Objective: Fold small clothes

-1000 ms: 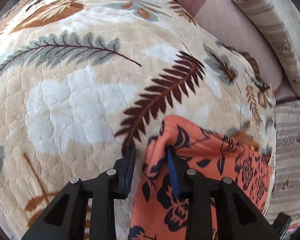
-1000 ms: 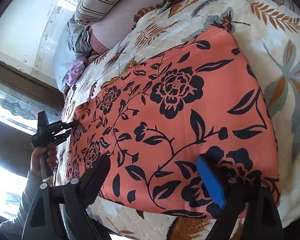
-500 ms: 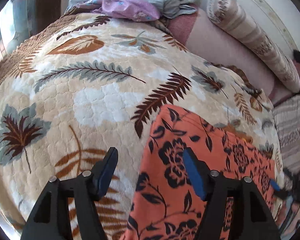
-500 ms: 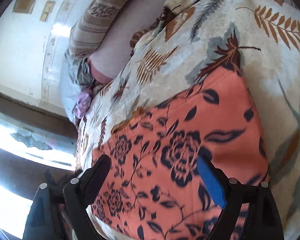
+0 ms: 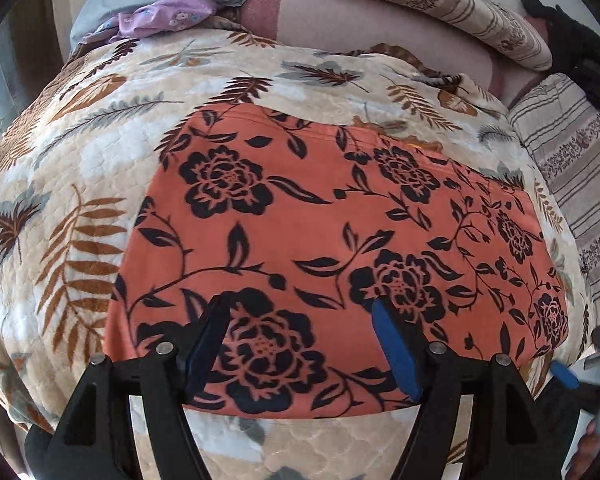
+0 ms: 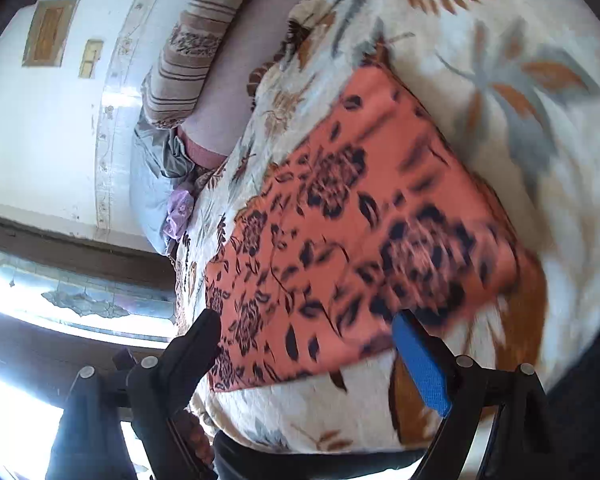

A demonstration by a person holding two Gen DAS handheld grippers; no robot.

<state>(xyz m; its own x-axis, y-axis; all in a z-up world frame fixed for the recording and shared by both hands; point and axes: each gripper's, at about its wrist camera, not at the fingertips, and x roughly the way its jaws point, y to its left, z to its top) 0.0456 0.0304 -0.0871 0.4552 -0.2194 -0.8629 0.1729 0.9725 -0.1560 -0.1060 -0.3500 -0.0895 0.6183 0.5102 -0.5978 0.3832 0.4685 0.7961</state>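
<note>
We note the orange floral garment point(image 5: 332, 240) lying flat as a folded rectangle on the leaf-print bed quilt point(image 5: 100, 152). Left tongs point(image 5: 300, 340), jaws just opened, hover empty over its near edge; right tongs point(image 6: 312, 356) gape empty too. Next: likely regrasp an edge for another fold.

No readable text, label, brand, number or sign shows in either view.
</note>
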